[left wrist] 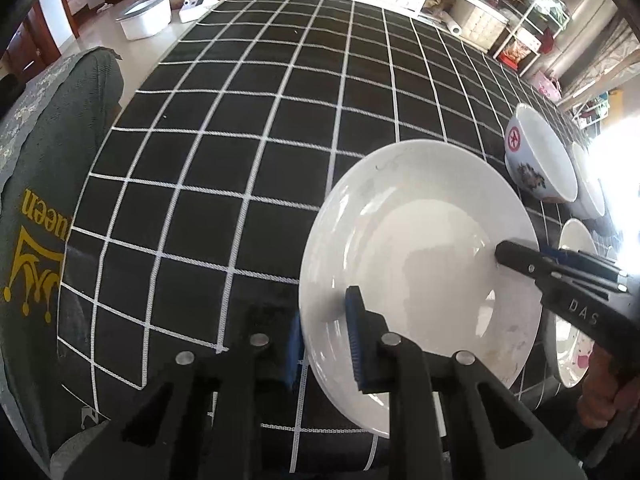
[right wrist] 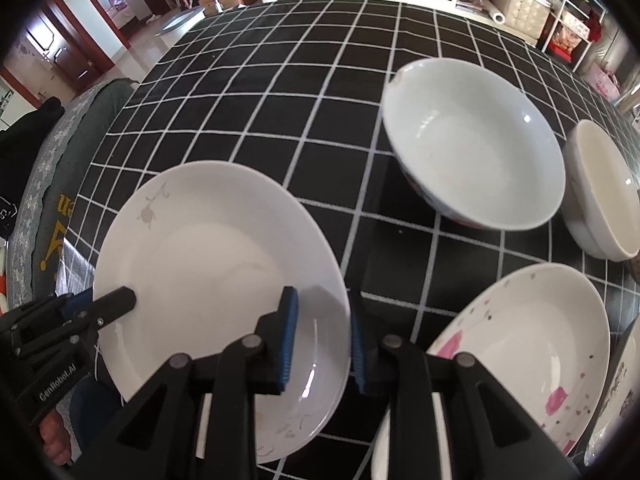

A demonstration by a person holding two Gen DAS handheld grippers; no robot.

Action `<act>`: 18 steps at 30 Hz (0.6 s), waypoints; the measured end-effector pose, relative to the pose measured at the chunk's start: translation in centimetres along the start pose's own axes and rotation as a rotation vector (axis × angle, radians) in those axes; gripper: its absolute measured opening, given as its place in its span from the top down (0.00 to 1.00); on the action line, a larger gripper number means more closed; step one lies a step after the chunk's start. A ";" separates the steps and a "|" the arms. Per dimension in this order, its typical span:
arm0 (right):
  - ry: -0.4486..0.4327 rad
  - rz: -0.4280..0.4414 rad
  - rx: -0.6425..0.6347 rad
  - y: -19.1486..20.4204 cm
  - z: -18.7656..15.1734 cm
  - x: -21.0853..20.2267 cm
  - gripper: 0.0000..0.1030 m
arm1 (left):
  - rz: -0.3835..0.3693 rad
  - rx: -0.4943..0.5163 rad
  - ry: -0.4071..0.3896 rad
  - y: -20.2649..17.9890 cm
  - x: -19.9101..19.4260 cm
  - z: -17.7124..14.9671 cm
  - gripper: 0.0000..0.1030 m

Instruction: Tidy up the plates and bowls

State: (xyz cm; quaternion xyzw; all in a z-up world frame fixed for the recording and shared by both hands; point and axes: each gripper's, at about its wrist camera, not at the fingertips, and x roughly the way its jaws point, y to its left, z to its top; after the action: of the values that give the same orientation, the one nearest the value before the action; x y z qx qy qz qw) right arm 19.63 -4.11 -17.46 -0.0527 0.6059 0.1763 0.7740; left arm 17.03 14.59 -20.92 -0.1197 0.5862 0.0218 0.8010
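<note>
Both grippers' jaws clamp opposite rims of the white plate (right wrist: pixel 216 248): left gripper (left wrist: pixel 324 344) on its left edge, right gripper (right wrist: pixel 322 344) on its right, above the checked desk (left wrist: pixel 240 140). Bowls (right wrist: pixel 476 140) sit far right.

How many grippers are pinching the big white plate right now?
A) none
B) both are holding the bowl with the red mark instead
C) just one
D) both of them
D: the left gripper clamps one side of the white plate's rim and the right gripper clamps the opposite side, blue pads above and below the rim.
</note>
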 end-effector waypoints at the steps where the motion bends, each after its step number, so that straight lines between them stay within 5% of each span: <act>1: 0.003 -0.006 -0.002 0.0 -0.1 0.1 0.72 | 0.000 0.001 0.006 -0.2 0.2 -0.1 0.82; 8: -0.025 -0.037 -0.045 0.0 -1.0 -1.3 0.72 | 0.011 -0.012 -0.017 -0.4 0.3 -0.4 0.82; 18: -0.148 -0.024 -0.033 -1.8 -3.0 -7.7 0.72 | 0.043 -0.018 -0.125 -2.2 -5.9 -1.5 0.82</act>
State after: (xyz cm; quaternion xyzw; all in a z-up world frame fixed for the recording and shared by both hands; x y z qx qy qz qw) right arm 15.94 -8.32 -11.07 -0.0596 0.5433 0.1805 0.8177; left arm 14.15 12.71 -15.43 -0.1125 0.5373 0.0519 0.8342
